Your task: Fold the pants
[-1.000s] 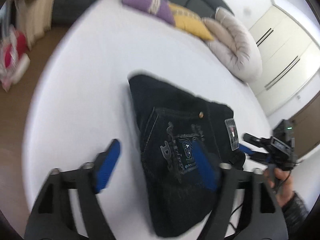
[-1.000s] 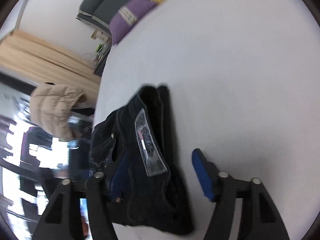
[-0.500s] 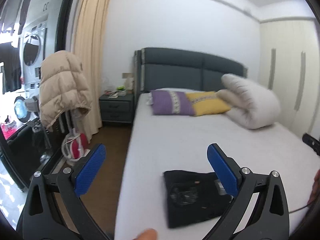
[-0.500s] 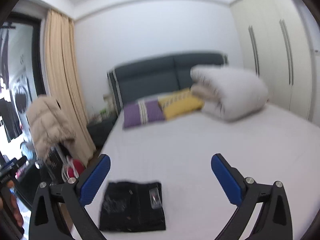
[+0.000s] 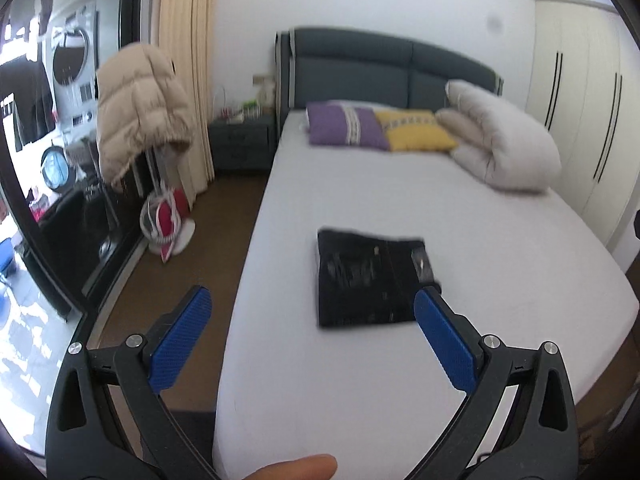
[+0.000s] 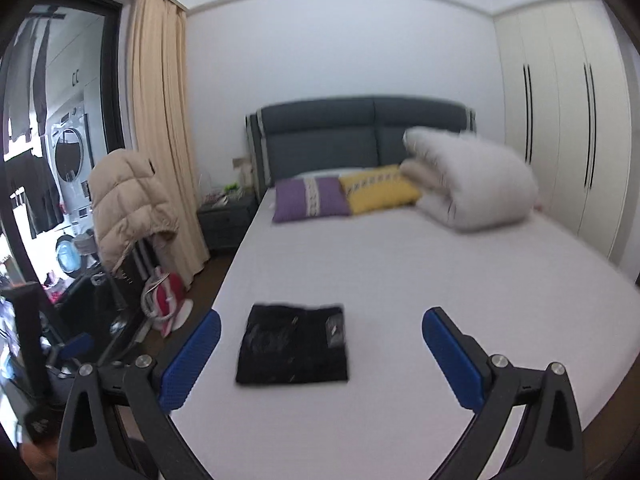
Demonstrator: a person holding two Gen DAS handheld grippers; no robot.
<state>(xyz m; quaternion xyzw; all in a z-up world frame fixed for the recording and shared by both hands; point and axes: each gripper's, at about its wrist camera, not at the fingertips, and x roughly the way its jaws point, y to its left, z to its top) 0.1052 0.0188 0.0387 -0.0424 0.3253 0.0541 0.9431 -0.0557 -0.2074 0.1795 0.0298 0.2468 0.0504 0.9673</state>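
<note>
The dark pants lie folded into a flat rectangle on the white bed, near its foot and left side. They also show in the right wrist view as the same dark pants. My left gripper is open and raised well back from the bed, nothing between its blue pads. My right gripper is open too, held away from the pants with an empty gap. A fingertip shows at the bottom edge of the left wrist view.
At the head of the bed lie a purple pillow, a yellow pillow and a rolled white duvet. Left of the bed are brown floor, a beige jacket on a stand, a red-and-white appliance and a nightstand.
Both grippers pulled back and up from the pants, which now lie alone on the bed. Their jaws spread wider. The views swung from looking down at the pants to facing the whole room.
</note>
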